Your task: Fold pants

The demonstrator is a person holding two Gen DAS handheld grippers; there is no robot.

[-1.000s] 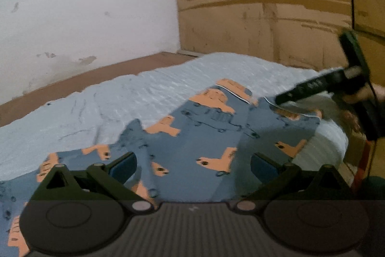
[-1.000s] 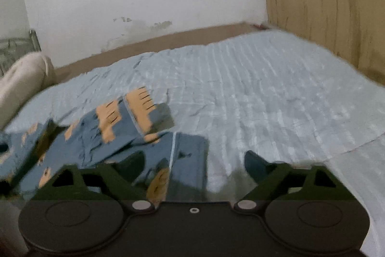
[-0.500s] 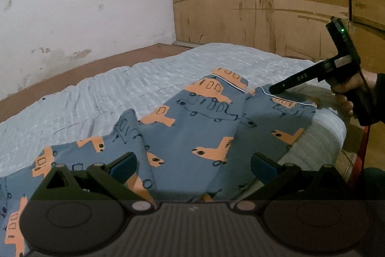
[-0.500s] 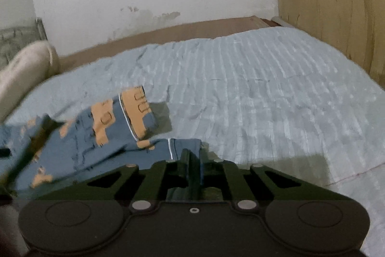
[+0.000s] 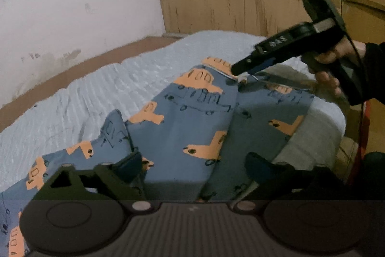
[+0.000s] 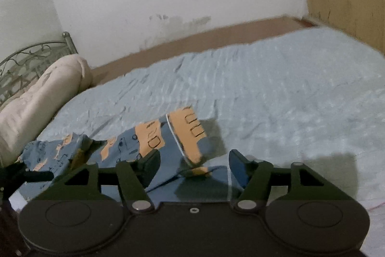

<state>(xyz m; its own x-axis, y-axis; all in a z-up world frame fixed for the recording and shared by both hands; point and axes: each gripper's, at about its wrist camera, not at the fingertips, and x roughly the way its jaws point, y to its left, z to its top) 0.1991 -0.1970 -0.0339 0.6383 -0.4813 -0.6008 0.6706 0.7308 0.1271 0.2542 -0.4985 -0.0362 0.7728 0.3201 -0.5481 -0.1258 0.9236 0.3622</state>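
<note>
The right tool (image 6: 193, 166) now stands with its fingers spread; half a second ago they were pressed together on the hem of the pants (image 5: 182, 127). The hem has been let go, and it lies under the parted fingers on the bed (image 6: 276, 93). The left tool (image 5: 192, 165) is spread as before and grips nothing. In the left wrist view the right tool (image 5: 240, 69) hovers directly above the leg ends.

Judgement: the straightening pull appears finished, and the next grasp for the fold has not yet begun.

The pants lie flat on the bed near its front edge. Their long axis runs from the left tool toward the right tool, with both leg ends at the right tool. One cuff (image 6: 186, 134) is turned up. A pillow (image 6: 41, 98) lies at the headboard (image 6: 21, 62), well apart.
</note>
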